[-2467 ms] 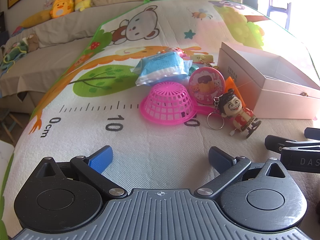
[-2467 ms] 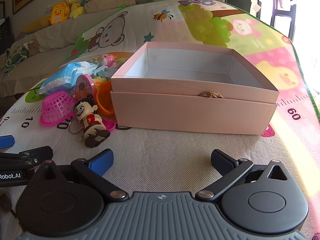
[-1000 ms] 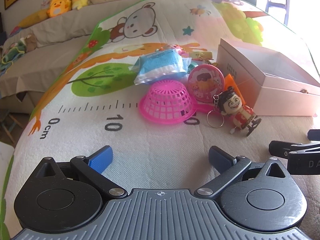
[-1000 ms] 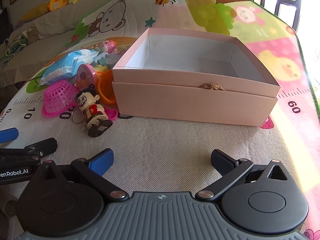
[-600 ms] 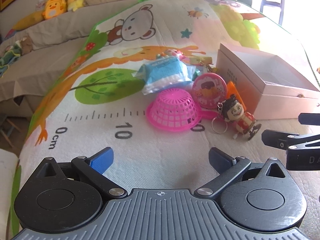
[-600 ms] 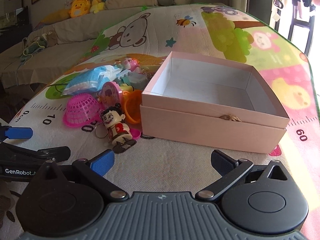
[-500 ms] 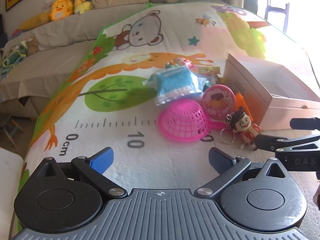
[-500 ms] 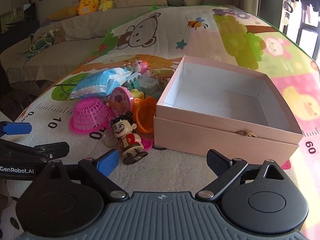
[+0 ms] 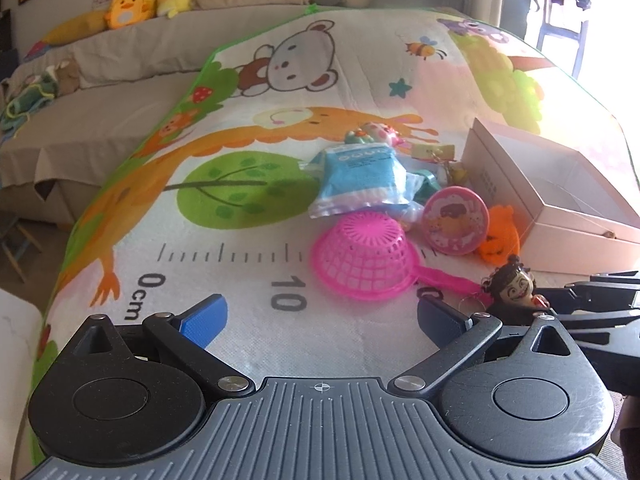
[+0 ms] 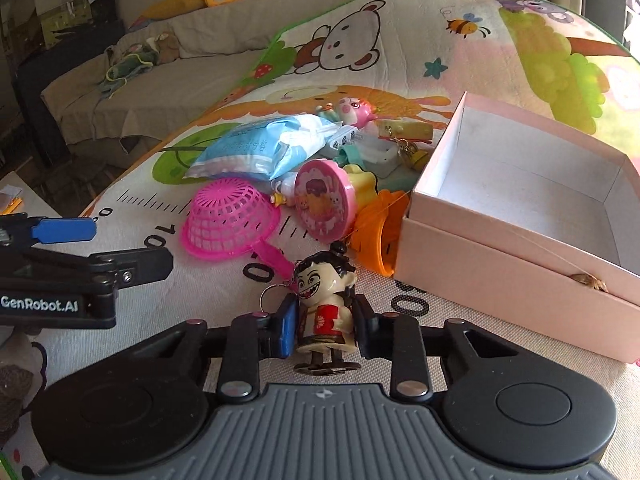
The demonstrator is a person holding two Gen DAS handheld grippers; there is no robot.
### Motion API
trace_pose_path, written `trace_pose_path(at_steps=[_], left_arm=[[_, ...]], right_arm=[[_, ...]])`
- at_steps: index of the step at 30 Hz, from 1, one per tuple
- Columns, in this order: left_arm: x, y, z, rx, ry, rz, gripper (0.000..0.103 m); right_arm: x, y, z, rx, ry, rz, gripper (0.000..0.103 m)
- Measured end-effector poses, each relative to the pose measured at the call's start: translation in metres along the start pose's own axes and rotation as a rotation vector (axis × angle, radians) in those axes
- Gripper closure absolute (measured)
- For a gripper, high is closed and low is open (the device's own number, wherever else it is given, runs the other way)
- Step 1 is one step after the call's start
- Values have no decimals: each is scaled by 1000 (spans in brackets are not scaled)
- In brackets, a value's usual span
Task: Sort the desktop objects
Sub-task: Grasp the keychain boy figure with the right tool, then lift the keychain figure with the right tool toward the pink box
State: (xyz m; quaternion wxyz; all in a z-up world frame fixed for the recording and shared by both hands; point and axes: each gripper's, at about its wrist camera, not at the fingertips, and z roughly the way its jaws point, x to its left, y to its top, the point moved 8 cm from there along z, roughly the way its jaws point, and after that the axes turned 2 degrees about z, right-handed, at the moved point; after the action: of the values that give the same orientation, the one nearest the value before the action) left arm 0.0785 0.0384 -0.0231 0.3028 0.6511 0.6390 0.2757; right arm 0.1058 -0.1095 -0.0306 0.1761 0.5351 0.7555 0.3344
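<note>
My right gripper is shut on a cartoon doll keychain, its pads pressing the doll's red body on both sides; the doll also shows in the left wrist view. An open pink box stands just right of it. A pile lies to the left: pink plastic basket, round pink tin, blue tissue pack, orange toy. My left gripper is open and empty, above the mat short of the basket.
The objects lie on a children's play mat with a printed ruler and animals. More small toys lie behind the tin. A sofa with plush toys runs along the back. The mat's left edge drops off.
My right gripper has moved left to the doll keychain and shut on it. My left gripper has drawn back and shifted a little left, staying open.
</note>
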Motion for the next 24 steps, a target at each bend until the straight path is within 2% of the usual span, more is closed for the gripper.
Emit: trace_pose_path(at_steps=[4, 10, 15, 18, 20, 24], left_arm=[[-25, -2, 8, 20, -58, 36, 0], [-54, -9, 12, 47, -116, 72, 0], [-75, -5, 22, 47, -116, 131, 0], [-78, 6, 34, 51, -98, 119, 2], [-76, 15, 43, 52, -88, 97, 17], [-69, 27, 55, 51, -55, 83, 33]], right_arm=[[-15, -16, -20, 4, -15, 17, 74], [-58, -36, -47, -13, -121, 83, 74], [-91, -45, -58, -41, -204, 158, 74], [-101, -47, -60, -63, -209, 196, 72], [-101, -47, -60, -72, -202, 201, 66], [-95, -48, -57, -91, -201, 176, 52]])
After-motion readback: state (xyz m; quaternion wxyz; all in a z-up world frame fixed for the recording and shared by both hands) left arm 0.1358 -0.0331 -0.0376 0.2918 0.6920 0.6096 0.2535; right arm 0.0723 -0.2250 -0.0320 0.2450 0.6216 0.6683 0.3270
